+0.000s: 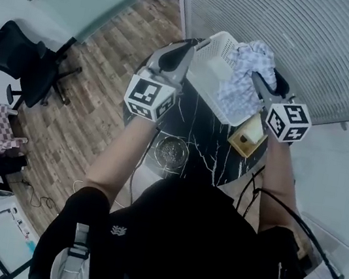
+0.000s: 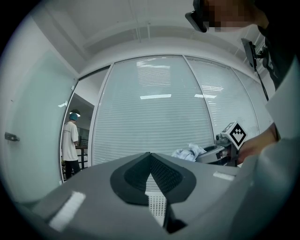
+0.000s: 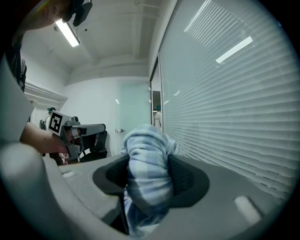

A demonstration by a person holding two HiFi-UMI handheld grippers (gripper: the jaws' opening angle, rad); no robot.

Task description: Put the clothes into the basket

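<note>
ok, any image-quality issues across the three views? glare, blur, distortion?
Head view: dim, bluish, edges bent; basket and checked cloth readable. Left gripper view: strong fisheye, dark corners, lamp reflections on the glass wall; left tongs fill the bottom. Right gripper view: same vignette, ceiling lamp blown out, right tongs sharp enough.

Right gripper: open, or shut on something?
Shut on the pale blue-and-white checked cloth: the black pads of the right gripper press it from both sides, fabric bulging above them.
</note>
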